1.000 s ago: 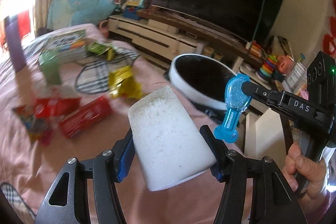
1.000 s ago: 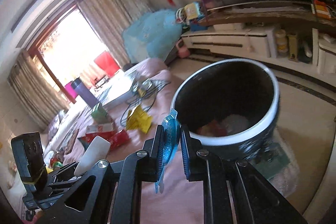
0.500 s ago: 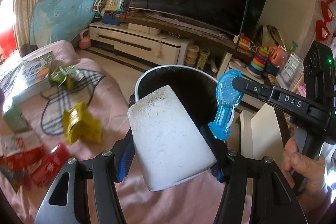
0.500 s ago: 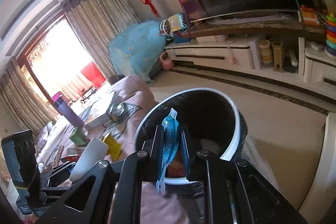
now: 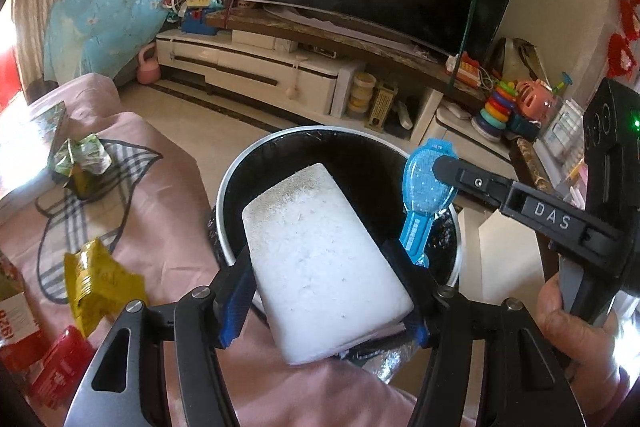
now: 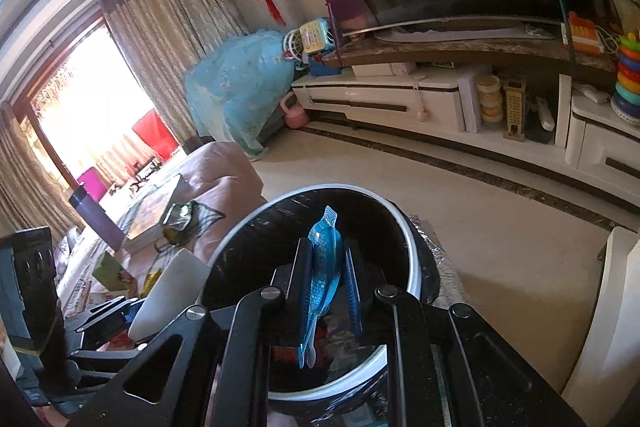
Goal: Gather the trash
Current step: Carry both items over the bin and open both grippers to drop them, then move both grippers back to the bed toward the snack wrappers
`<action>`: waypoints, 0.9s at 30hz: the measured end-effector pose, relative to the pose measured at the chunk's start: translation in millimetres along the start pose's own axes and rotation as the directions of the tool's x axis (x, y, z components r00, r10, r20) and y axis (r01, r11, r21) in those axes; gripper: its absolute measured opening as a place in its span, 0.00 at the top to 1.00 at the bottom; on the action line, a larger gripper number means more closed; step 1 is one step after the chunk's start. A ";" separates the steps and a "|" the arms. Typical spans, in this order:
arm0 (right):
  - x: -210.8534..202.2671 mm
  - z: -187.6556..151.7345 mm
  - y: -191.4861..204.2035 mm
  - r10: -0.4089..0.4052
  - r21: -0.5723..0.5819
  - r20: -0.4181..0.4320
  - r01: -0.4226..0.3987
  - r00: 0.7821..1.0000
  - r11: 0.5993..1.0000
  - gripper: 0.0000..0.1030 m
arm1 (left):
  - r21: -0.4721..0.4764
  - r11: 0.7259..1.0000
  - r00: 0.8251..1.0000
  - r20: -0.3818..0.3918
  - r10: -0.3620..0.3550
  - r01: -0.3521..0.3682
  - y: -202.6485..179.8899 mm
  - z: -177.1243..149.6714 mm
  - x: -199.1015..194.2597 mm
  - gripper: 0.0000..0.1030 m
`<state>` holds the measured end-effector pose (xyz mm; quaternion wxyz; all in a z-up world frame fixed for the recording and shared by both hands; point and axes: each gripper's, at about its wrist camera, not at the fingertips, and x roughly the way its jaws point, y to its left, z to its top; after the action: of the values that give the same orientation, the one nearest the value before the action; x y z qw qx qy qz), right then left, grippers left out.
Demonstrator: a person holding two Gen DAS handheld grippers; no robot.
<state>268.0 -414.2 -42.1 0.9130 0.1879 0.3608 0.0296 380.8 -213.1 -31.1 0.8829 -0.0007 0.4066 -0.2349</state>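
Note:
My left gripper (image 5: 324,259) is shut on a white paper cup (image 5: 320,267), held on its side over the near rim of a round black bin with a white rim (image 5: 288,139). My right gripper (image 6: 326,259) is shut on a blue plastic sachet (image 6: 322,271) and holds it above the bin's opening (image 6: 414,267). The sachet (image 5: 424,187) and the right gripper (image 5: 444,167) also show in the left wrist view, at the bin's right side. The cup (image 6: 168,295) and left gripper show at the lower left of the right wrist view. Some trash lies in the bin.
A pink-covered surface (image 5: 168,211) to the left holds a yellow wrapper (image 5: 100,283), a green wrapper (image 5: 80,159), red packets (image 5: 60,367) and a book (image 6: 152,211). A TV stand (image 5: 280,67) with toys lies beyond the floor. A white cabinet (image 6: 600,327) stands right of the bin.
Both grippers have moved toward the bin and now hold the cup and the sachet over it. The wrappers on the pink cover have slid to the left of the view.

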 end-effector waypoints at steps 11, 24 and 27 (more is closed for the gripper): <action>13.1 -2.3 -13.9 0.022 0.051 -0.032 -0.020 0.999 0.999 0.51 | -0.037 0.999 1.000 -0.026 0.011 -0.012 5.6 -2.7 9.9 0.26; -11.5 -24.8 20.2 0.089 0.049 -0.005 -0.088 0.996 0.995 0.17 | -0.122 0.992 0.999 0.028 0.034 -0.030 34.9 -54.7 -54.4 0.24; -15.2 -35.9 35.3 0.113 0.045 -0.014 -0.112 0.993 0.993 0.16 | -0.153 0.988 0.998 0.035 0.042 -0.036 44.0 -72.0 -73.5 0.24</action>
<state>235.6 -372.8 -43.4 0.9025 0.2279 0.3578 0.0746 306.2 -129.7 -35.0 0.8923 -0.0646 0.4064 -0.1857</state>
